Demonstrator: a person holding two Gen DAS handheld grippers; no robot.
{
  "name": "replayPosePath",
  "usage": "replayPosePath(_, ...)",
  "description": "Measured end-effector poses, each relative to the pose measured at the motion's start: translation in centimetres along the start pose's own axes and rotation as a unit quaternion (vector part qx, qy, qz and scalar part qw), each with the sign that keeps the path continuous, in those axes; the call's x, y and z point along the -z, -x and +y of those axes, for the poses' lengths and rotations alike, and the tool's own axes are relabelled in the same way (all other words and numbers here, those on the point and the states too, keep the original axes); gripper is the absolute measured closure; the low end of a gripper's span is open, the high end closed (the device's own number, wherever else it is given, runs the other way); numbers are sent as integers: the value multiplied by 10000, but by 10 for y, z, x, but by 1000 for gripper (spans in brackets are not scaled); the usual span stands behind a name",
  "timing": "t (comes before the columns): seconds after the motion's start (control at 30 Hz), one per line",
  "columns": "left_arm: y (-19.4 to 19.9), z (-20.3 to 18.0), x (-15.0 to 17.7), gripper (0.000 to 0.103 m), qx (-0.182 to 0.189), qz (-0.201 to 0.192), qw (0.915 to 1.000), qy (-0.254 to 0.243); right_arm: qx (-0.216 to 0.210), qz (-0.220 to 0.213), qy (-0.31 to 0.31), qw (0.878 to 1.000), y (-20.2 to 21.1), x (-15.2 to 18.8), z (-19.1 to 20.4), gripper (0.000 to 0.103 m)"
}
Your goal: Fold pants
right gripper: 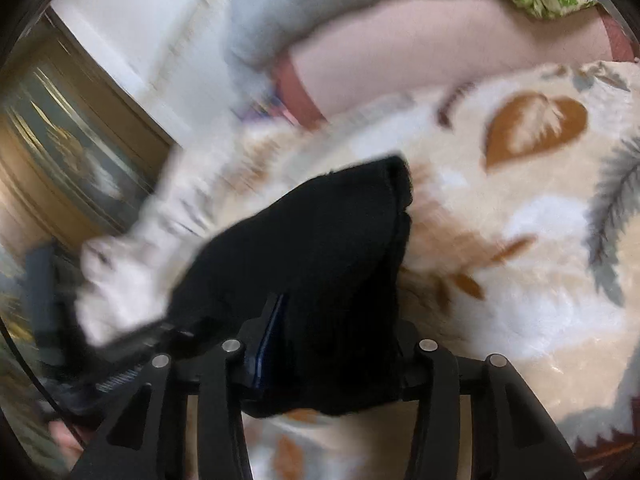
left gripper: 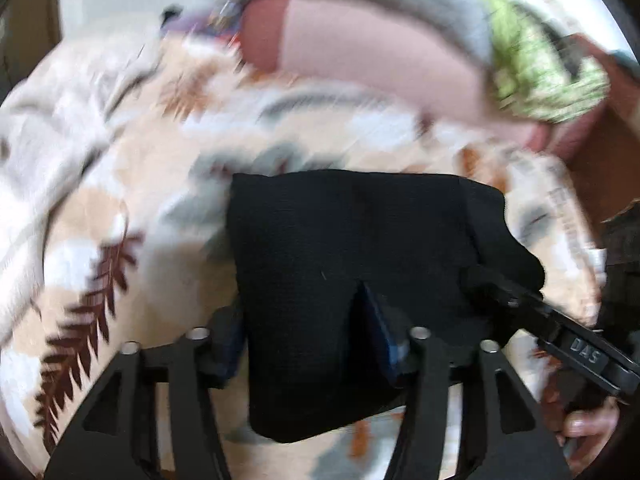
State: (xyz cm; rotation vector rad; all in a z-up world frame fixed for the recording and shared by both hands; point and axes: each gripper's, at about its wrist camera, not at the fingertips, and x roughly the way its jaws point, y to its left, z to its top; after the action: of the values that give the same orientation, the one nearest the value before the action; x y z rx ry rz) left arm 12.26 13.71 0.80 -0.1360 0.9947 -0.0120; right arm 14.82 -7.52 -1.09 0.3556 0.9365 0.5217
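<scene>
At the bottom centre of each wrist view, a tool clamps the black pants: the left tool [left gripper: 312, 344] and right tool [right gripper: 332, 348] each hold a fold of the pants [left gripper: 360, 248]. Past them, mid-frame, the cloth hangs over a leaf-print blanket [left gripper: 120, 184]; a pink pillow [left gripper: 372, 56] lies at the top.

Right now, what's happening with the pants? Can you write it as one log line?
step: folding | black pants: lifted above leaf blanket | left gripper: shut on pants | right gripper: shut on pants | image: blurred
</scene>
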Motion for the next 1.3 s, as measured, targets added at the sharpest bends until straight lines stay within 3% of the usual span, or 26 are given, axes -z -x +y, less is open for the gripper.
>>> replayPosePath(0.07, 0, 4, 3, 13, -94, -168, 9998, 112, 131, -80, 149, 9998, 8, 6, -5, 45)
replayPosePath(0.13, 5, 2, 1, 13, -139, -235, 9996, 36, 113, -206, 185, 9996, 23, 6, -7, 42)
replayPosePath(0.23, 18, -3, 1, 13, -495, -512, 9974, -87, 285, -446, 457, 9976, 50, -3, -1, 43)
replayPosePath(0.37, 30, -11, -10, 13, -378, -623, 9973, -65, 155, -655, 843, 9942, 72, -22, 21, 43)
replayPosePath(0.57, 24, -23, -20, 13, -425, -589, 9974, -37, 215, -603, 1318, 9892, 54, -31, 43, 45)
replayPosePath(0.73, 1, -18, -16, 13, -536, -391, 9978, 12, 255, -219, 1441, 9890, 20, -26, 40, 45)
replayPosePath(0.87, -13, -11, -13, 11, -330, -239, 9990, 208, 650, 98, 1656, 9840, -11, -13, 32, 44)
replayPosePath(1.07, -14, -17, -11, 8, -465, -357, 9983, 52, 620, -40, 1625, 9847, -14, -9, 29, 41)
replayPosePath(1.3, -4, -21, -8, 8, -607, -591, 9964, -33, 515, -423, 1416, 9877, 19, -10, 36, 40)
